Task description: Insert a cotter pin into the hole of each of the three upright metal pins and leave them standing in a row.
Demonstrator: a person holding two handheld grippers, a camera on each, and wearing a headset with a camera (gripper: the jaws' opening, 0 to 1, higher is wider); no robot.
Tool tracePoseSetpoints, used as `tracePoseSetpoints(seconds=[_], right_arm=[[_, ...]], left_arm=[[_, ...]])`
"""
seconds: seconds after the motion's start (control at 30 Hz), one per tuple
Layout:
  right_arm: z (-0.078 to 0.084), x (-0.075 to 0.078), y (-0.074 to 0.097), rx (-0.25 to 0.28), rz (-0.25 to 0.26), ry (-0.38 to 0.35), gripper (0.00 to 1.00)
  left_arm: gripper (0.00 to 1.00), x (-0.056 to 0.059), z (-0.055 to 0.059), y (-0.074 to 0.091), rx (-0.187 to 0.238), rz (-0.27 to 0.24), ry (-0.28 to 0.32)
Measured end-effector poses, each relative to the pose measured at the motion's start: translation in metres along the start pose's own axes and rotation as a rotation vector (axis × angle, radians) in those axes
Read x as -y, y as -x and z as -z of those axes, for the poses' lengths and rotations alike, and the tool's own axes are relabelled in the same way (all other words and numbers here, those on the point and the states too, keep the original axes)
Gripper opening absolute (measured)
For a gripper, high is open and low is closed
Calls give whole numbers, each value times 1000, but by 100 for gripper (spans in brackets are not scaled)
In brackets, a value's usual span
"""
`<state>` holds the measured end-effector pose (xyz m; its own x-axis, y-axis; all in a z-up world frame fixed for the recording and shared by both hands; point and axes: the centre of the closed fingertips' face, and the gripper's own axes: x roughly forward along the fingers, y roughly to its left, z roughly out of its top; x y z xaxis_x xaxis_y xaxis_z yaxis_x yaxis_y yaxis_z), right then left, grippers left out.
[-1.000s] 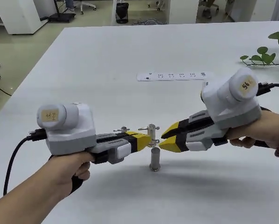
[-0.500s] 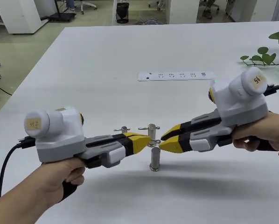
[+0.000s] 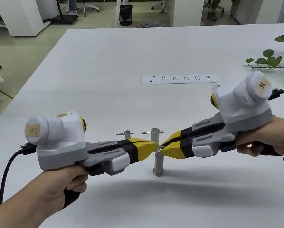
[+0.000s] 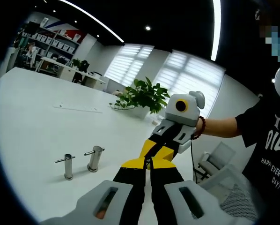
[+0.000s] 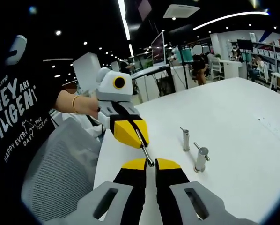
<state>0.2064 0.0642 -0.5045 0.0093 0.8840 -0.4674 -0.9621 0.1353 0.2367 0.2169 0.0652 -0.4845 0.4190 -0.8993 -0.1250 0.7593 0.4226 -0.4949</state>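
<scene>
Three upright metal pins stand on the white table. The nearest pin (image 3: 158, 164) has a bare top. Behind it, the middle pin (image 3: 154, 135) (image 4: 95, 158) (image 5: 201, 159) and the far pin (image 3: 127, 135) (image 4: 68, 166) (image 5: 185, 139) each carry a cotter pin crosswise. My left gripper (image 3: 151, 146) (image 4: 148, 162) and right gripper (image 3: 164, 146) (image 5: 151, 164) meet tip to tip just above the nearest pin. A thin cotter pin (image 5: 143, 146) runs between them. Both sets of jaws are shut on it, one at each end.
A white power strip (image 3: 180, 78) lies farther back on the table. A potted plant (image 3: 274, 54) (image 4: 142, 96) trails at the back right edge. The table's left edge drops to the floor with chairs and cabinets beyond.
The right gripper's jaws, open a second ago, have shut. The two grippers have closed the gap and now touch tip to tip over the nearest pin.
</scene>
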Motion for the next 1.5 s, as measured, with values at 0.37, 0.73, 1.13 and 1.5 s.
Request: tracePoseSetpoints(seconds=[0.37, 0.73, 1.13, 1.5], right_arm=[[4, -1, 0, -86, 4, 153, 0], [11, 3, 3, -142, 5, 217, 0], [28, 29, 17, -241, 98, 267, 0], [51, 36, 24, -330, 108, 309, 0]], left_arm=[[0, -1, 4, 0, -4, -8, 1], [8, -13, 4, -3, -20, -71, -44], [34, -29, 12, 1, -60, -201, -203], [38, -36, 35, -7, -134, -286, -321]])
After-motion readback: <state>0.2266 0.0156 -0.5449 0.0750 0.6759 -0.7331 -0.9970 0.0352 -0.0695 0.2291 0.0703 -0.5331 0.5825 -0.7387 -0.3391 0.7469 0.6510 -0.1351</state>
